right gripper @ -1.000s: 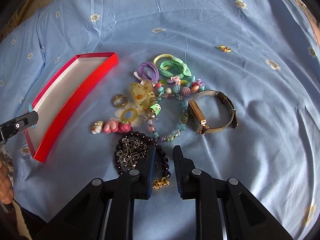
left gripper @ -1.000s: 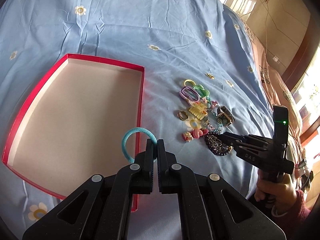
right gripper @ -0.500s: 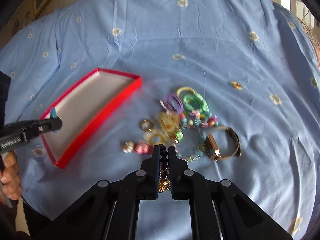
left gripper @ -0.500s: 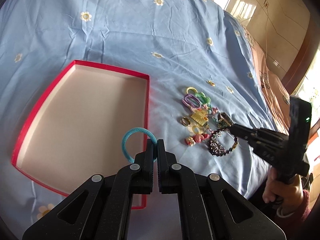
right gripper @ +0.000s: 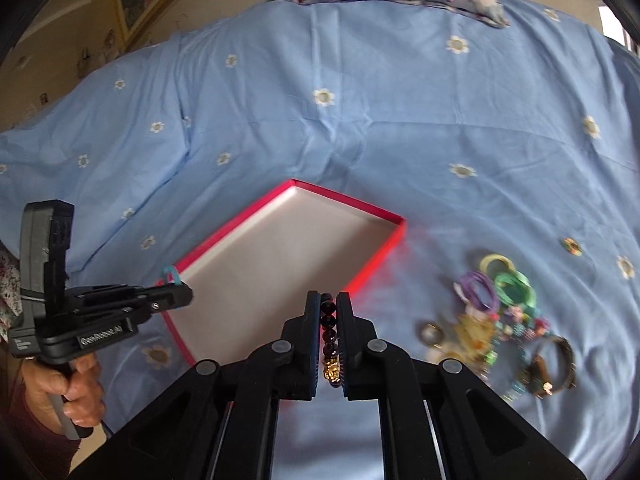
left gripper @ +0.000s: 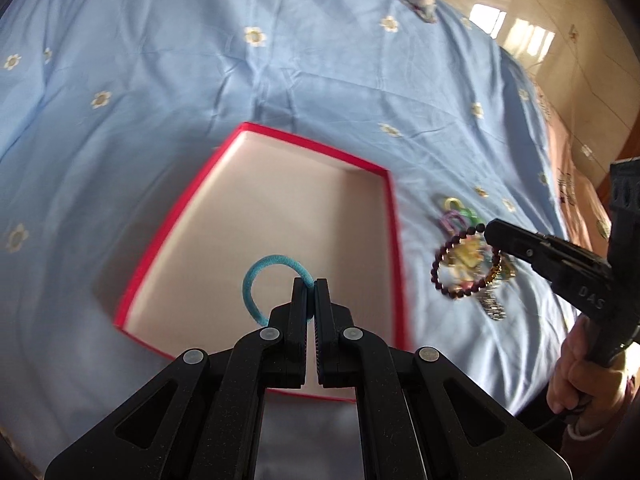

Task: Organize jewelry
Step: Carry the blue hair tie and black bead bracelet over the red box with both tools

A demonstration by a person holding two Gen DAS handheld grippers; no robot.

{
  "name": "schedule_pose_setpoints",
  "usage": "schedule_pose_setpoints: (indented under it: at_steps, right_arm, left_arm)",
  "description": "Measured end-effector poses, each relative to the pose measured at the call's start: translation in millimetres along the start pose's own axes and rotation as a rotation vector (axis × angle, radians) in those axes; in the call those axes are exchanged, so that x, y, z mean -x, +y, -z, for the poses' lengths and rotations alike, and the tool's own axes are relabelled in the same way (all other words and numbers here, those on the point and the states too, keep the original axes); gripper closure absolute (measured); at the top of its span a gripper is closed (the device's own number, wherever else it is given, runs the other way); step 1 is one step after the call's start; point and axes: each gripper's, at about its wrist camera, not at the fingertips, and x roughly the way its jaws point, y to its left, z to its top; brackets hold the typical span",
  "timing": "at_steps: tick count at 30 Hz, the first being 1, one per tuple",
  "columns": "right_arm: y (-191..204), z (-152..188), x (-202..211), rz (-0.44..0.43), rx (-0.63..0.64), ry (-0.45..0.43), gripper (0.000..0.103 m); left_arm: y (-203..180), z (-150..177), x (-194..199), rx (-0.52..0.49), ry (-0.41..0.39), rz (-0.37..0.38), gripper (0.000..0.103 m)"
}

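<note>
- Left tongs (left gripper: 311,294) pinched tight on the blue hair tie (left gripper: 256,286), loop hanging over the lower middle of the red box (left gripper: 394,240); likely poised for a drop.
- Right tongs (right gripper: 329,328) clamped on the dark bead bracelet (right gripper: 329,322), held just at the box's near right rim.
- Box looks empty; low walls, plenty of room.
- Jewelry pile (right gripper: 496,320) lies lower right on the bed (right gripper: 360,100), apart from the box.

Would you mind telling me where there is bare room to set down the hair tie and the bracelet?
The red box is bare inside, wall to wall. The blue sheet beyond its far wall is open too. Right of the box it is crowded: the jewelry pile fills that patch.
</note>
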Motion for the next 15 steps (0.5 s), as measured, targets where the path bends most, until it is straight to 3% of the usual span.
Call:
schedule_pose_setpoints:
  at_steps: [10, 15]
  right_arm:
    - [51, -15, -68, -0.171, 0.011, 0.067, 0.096]
    - [45, -11, -102, -0.173, -0.023, 0.119, 0.096]
  left_arm:
    - [35, -11, -24, 0.01, 0.063, -0.068, 0.101]
    - [38, -12, -48, -0.006, 0.123, -0.086, 0.101]
